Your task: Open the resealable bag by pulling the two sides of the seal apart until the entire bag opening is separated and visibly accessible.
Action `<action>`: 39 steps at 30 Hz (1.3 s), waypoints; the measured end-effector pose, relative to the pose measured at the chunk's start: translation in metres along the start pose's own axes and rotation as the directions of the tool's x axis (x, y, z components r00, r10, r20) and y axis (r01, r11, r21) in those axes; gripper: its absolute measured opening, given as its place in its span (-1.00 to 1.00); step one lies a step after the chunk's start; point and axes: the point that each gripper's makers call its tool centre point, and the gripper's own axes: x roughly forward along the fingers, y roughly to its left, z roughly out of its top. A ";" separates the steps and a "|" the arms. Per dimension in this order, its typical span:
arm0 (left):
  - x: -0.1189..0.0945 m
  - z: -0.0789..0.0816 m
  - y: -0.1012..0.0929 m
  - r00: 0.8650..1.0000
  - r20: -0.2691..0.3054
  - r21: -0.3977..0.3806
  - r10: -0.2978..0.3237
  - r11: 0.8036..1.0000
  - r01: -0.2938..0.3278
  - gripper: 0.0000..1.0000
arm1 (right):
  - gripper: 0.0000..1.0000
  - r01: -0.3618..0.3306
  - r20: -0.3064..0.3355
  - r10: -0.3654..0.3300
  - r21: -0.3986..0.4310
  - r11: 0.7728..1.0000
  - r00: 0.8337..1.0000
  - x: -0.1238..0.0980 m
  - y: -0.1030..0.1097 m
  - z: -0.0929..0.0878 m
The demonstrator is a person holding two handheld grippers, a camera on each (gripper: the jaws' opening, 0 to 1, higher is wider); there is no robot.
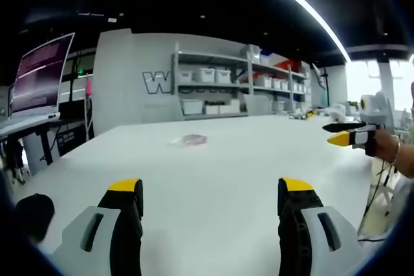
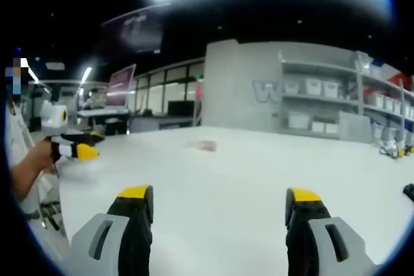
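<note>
Bag (image 1: 188, 139) lies flat and alone near the middle of the white table (image 1: 220, 179), well ahead of both our grippers. We hold the left gripper (image 1: 211, 192) with its jaws wide apart over the table's near edge, and the right gripper (image 2: 220, 201) likewise spread, neither touching anything.

Both views look low across the table (image 1: 213, 179) toward shelves (image 1: 220, 85).
</note>
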 end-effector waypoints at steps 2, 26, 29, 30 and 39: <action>0.000 0.000 0.000 1.000 0.001 0.000 -0.001 1.000 0.001 0.69 | 0.70 0.001 0.000 -0.001 -0.004 1.000 1.000 0.001 0.000 0.002; 0.000 0.001 0.000 1.000 0.003 -0.002 0.005 1.000 -0.005 0.69 | 0.68 0.004 0.009 -0.004 -0.013 1.000 1.000 0.019 -0.004 0.011; 0.000 0.000 -0.001 1.000 0.002 -0.003 0.005 1.000 -0.005 0.69 | 0.68 0.001 0.008 -0.001 -0.013 1.000 1.000 0.022 -0.005 0.011; 0.000 -0.001 -0.001 1.000 0.001 -0.004 0.004 1.000 -0.004 0.69 | 0.68 0.001 0.007 -0.001 -0.014 1.000 1.000 0.023 -0.005 0.011; -0.001 0.000 0.000 1.000 0.004 -0.003 0.004 1.000 -0.004 0.68 | 0.67 -0.004 0.004 0.004 -0.014 1.000 1.000 0.031 -0.005 0.014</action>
